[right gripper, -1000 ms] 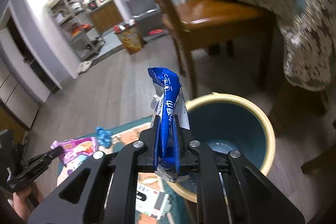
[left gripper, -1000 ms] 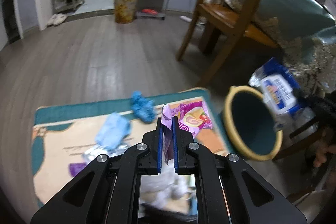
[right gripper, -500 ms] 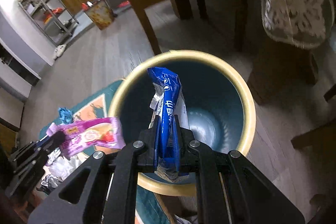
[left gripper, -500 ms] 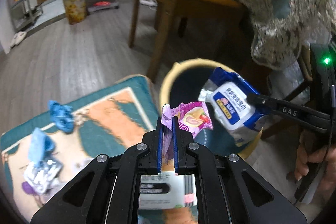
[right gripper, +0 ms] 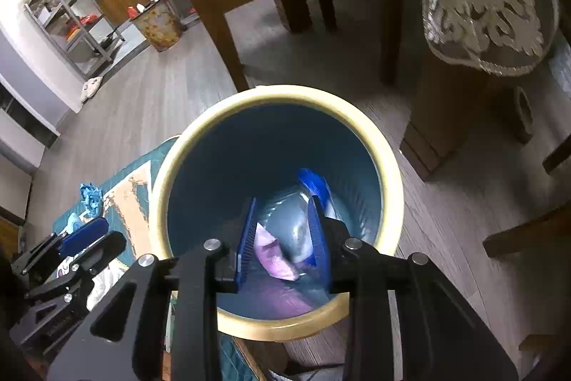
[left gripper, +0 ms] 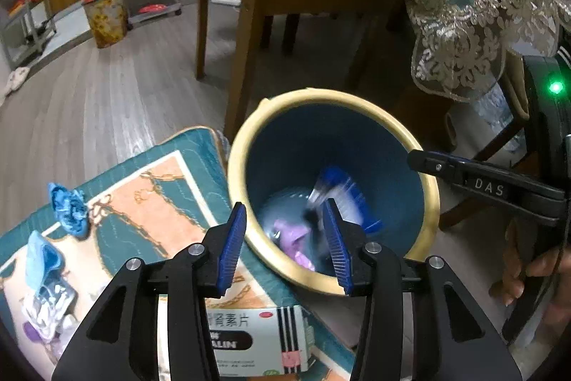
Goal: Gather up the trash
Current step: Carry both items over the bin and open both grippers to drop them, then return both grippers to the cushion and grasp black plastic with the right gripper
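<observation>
A blue bin with a yellow rim (left gripper: 246, 145) (right gripper: 278, 93) stands on the floor beside a patterned rug (left gripper: 142, 199). Inside it lie a purple wrapper (left gripper: 292, 234) (right gripper: 271, 256) and a blue-white packet (left gripper: 339, 191) (right gripper: 317, 188), blurred in the left wrist view. My left gripper (left gripper: 283, 241) is open and empty over the bin's near rim. My right gripper (right gripper: 283, 238) is open and empty above the bin mouth; it also shows in the left wrist view (left gripper: 421, 163). The left gripper shows at the left of the right wrist view (right gripper: 92, 238).
On the rug lie a white medicine box (left gripper: 246, 341), crumpled blue pieces (left gripper: 67, 206), a light blue piece (left gripper: 43, 259) and a foil wrapper (left gripper: 46, 306). A wooden chair (left gripper: 249, 6) and a table with a lace-trimmed cloth (left gripper: 464, 24) stand behind the bin. Another bin (left gripper: 105, 16) stands far off.
Both grippers have opened. The purple wrapper and the blue-white packet have dropped from them into the bin. Both grippers have come closer over the bin mouth.
</observation>
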Demonstrator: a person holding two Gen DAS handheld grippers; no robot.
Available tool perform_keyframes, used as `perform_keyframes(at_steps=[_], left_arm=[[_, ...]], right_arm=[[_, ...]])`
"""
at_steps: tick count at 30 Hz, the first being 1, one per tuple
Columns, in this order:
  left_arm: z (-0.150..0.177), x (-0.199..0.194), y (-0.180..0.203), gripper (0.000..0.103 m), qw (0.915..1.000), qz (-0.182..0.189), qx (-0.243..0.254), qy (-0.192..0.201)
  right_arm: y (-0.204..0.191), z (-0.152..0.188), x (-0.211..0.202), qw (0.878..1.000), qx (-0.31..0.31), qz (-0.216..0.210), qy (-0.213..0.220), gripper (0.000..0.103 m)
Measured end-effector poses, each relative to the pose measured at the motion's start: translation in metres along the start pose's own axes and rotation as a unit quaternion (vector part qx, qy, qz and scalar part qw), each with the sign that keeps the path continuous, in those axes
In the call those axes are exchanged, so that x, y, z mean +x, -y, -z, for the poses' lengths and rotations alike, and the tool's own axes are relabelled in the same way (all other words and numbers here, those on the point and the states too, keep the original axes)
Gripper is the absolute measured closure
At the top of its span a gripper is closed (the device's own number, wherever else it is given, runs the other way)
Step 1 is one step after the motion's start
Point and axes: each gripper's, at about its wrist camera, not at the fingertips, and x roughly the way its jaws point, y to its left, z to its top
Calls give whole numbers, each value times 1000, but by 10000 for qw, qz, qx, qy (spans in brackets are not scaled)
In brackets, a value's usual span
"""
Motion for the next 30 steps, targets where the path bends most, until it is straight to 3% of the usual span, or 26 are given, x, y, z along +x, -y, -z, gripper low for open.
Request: perform_keyframes(at_steps=[4,10,12,17,19,30], left_arm=[[1,-17,-10,54,9999,-32,-70,113],[8,-57,-34,38,9988,-305,-138,343],[11,-74,-46,31,9977,-397,-293,457],[19,-111,-71,19,9931,-742,-525,743],[25,-124,-84,15,9906,-908,-619,813],[69,-162,-143,15,9802,-1430,-1153,741]], right_arm=[[-6,-1,-1,9998,-185,4,41,73],[-29,0,-10,9984,-493,-204,202,54],[-39,1,-14,9974,-613,-264,256,39],[-66,7,-23,9949,-823,-466,349,21],[-78,10,-26,9932,-963,-522,391,18],[-147,36,-23,9788,-1847,-864,183,15]])
